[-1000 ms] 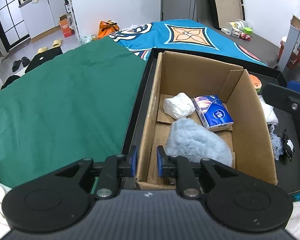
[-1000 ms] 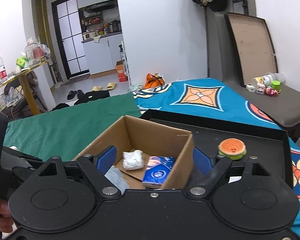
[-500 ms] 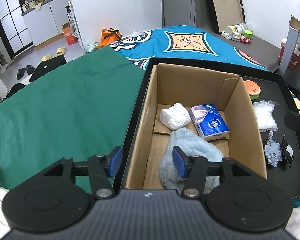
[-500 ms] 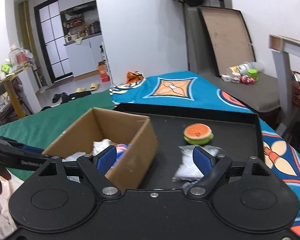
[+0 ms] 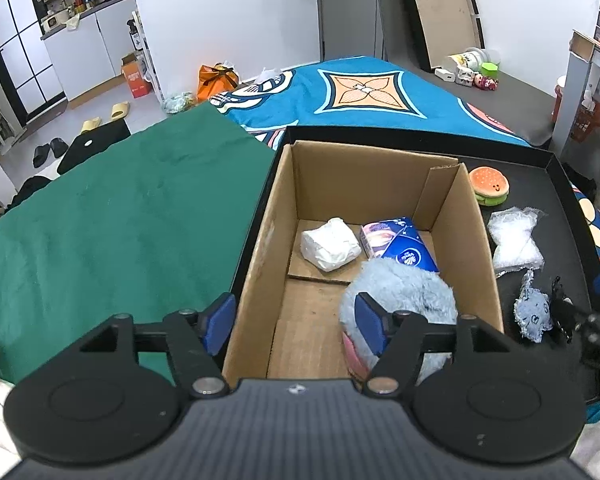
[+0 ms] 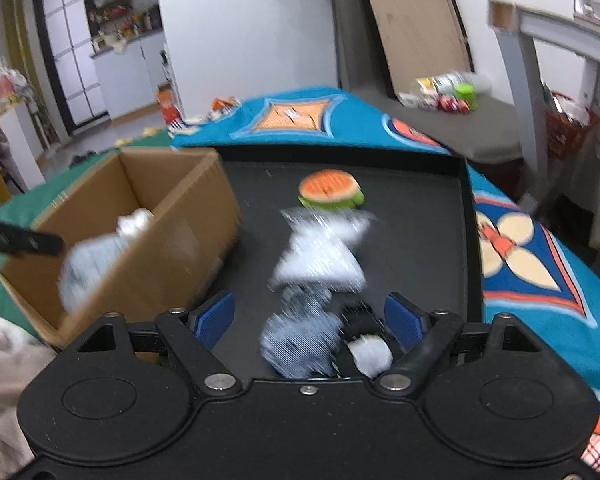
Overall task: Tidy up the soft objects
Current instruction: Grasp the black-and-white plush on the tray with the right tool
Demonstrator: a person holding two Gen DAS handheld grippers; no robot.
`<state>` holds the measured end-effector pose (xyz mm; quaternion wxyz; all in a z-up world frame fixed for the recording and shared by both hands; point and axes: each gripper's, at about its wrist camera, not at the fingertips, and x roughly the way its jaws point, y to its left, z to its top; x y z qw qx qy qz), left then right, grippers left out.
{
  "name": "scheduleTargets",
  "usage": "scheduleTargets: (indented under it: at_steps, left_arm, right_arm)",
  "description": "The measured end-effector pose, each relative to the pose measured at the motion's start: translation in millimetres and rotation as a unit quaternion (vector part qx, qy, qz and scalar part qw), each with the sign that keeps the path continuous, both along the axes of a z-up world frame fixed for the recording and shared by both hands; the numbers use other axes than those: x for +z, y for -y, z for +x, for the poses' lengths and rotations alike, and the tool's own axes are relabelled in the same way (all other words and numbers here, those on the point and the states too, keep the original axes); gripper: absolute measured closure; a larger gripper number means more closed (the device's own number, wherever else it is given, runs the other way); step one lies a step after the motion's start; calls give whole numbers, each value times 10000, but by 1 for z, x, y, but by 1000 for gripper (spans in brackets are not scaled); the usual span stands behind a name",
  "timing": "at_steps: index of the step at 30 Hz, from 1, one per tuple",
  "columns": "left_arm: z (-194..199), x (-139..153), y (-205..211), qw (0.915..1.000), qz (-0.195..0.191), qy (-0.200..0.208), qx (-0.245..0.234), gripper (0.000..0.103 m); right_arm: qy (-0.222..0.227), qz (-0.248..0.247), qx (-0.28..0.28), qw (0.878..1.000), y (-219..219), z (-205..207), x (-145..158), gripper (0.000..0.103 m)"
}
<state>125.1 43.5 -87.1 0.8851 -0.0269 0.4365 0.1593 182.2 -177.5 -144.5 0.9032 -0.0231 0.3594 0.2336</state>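
Note:
A cardboard box [image 5: 260,248] stands in a black tray [image 5: 572,216]. It holds a white soft packet [image 5: 330,244], a blue tissue pack [image 5: 408,246] and a fluffy light-blue plush [image 5: 404,292]. My left gripper [image 5: 294,326] hovers over the box's near end; its jaws are opening with only the box's wall between them, unpressed. On the tray lie a burger plush [image 6: 330,190], a clear plastic bag [image 6: 320,252], a small blue-grey fabric toy [image 6: 300,344] and a black-and-white toy [image 6: 366,344]. My right gripper [image 6: 309,320] is open, closing slightly, with those two small toys loose between its fingers.
A green cloth [image 5: 112,232] covers the surface left of the tray, and a blue patterned cover [image 5: 364,92] lies behind and to the right. Pale fabric [image 6: 0,360] bunches at the near left. A grey desk [image 6: 540,60] stands at the right.
The left jaws went from nearly shut at the box's near corner to wide apart. The right gripper swung right, away from the box, and sank toward the small toys on the tray.

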Motion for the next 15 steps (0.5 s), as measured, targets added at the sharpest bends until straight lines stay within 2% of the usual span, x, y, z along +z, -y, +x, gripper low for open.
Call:
scheduleTargets:
  at_steps: [10, 12, 14, 15]
  left_arm:
    - [5, -3, 9, 9997, 222, -83, -40, 30]
    - [6, -5, 11, 9996, 265, -104, -41, 30]
    - [7, -5, 12, 9995, 291, -118, -31, 29]
    - [8, -5, 12, 9995, 297, -123, -31, 29]
  right_arm:
    - [-348, -167, -173, 9991, 14, 9, -28, 34]
    - [-382, -222, -179, 9989, 16, 12, -32, 42]
    - [-481, -255, -210, 9983, 19, 14, -37, 54]
    - [-514, -240, -226, 9981, 20, 15, -38, 54]
